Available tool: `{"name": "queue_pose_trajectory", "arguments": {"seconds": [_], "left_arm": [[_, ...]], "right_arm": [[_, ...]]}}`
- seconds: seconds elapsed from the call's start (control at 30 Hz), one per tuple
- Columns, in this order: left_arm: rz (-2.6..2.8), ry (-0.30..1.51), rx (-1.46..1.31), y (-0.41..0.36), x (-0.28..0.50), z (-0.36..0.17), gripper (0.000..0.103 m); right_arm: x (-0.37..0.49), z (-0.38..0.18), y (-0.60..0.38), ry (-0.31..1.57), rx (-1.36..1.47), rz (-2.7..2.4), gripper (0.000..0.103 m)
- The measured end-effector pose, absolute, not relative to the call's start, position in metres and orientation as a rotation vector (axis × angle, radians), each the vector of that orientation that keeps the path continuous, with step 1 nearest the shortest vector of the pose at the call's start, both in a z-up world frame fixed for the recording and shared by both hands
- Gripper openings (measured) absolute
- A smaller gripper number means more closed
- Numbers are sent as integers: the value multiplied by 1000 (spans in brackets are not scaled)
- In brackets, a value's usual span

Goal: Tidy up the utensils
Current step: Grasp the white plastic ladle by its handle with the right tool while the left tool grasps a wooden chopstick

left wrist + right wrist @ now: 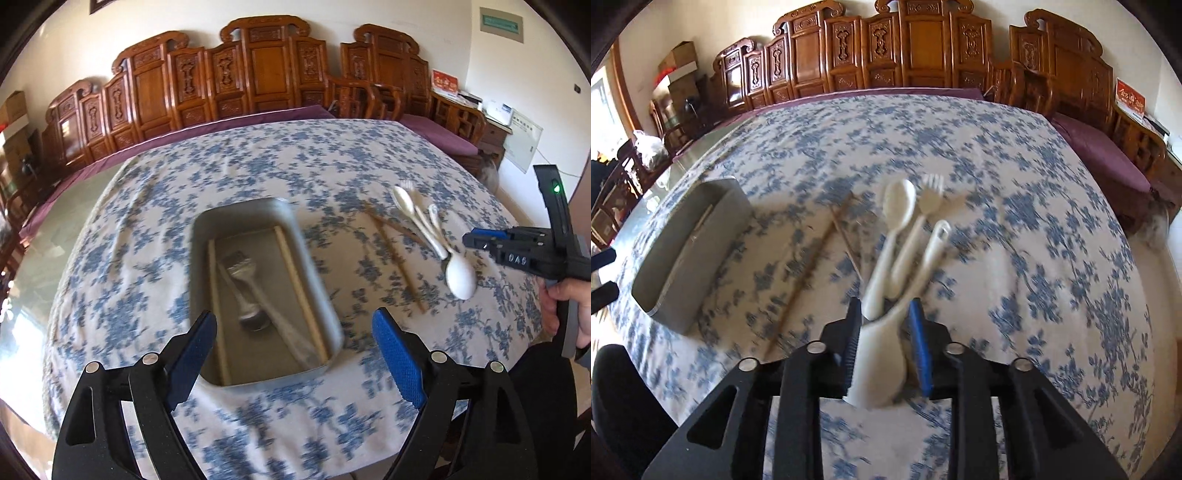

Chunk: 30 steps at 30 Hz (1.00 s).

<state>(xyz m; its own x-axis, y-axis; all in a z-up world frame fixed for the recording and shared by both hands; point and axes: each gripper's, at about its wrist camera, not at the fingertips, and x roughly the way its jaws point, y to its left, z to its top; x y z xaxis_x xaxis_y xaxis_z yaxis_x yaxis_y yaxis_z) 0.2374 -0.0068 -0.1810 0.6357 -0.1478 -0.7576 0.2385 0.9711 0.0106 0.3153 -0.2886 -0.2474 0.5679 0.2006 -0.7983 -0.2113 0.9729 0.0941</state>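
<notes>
A grey tray (243, 205) on the blue-flowered tablecloth holds two wooden chopsticks (299, 284), a metal fork (240, 269) and a metal spoon (255, 319). My left gripper (293, 317) hangs open and wide above the tray's near end, holding nothing. Right of the tray (701, 236) lie two loose chopsticks (812, 266), a white spoon (899, 206), a white fork (931, 195) and a small white spoon (940, 232). A large white spoon (882, 362) lies nearest. My right gripper (885, 306) stands narrowly open around its bowl, with a gap at the right pad. The left wrist view shows this gripper (474, 240) just over that spoon (460, 278).
A person's hand (569, 299) holds the right gripper at the table's right edge. Carved wooden benches (266, 74) with purple cushions (436, 133) line the wall behind the table. Bare tabletop (66, 206) shows left of the cloth. Boxes (679, 70) are stacked at the far left.
</notes>
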Motion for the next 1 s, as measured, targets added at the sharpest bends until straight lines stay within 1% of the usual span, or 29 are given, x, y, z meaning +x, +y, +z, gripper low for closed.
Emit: {"name": "queue_pose_trajectory", "arguments": {"seconds": [0.27,0.4,0.5,0.57,0.73,0.83,0.93,1.0], "left_arm": [[-269,874,145,-45,242,-193,82],[-272,888,144,-53,246,-196,82],[-269,900,138,-53,248,-196,82],[-267,916,130,-52,249,-197,82],[-270,935,140,-54,257,-193,82],[-282,939,131,-58,265,-190,82],[-297,947,134,-67,278,-191,82],[-309,956,138,-73,285,-193,82]], "right_arm": [[332,-263,-311,959,97,227,32],[349,-275,-313,1001,180,230,32],[354,-285,-310,1047,186,220,32],[353,-286,-306,1051,153,211,29],[350,-285,-304,1092,50,172,27],[350,-286,-303,1111,7,156,21],[348,-287,-295,1123,-81,152,21],[349,-286,-296,1140,-72,165,19]]}}
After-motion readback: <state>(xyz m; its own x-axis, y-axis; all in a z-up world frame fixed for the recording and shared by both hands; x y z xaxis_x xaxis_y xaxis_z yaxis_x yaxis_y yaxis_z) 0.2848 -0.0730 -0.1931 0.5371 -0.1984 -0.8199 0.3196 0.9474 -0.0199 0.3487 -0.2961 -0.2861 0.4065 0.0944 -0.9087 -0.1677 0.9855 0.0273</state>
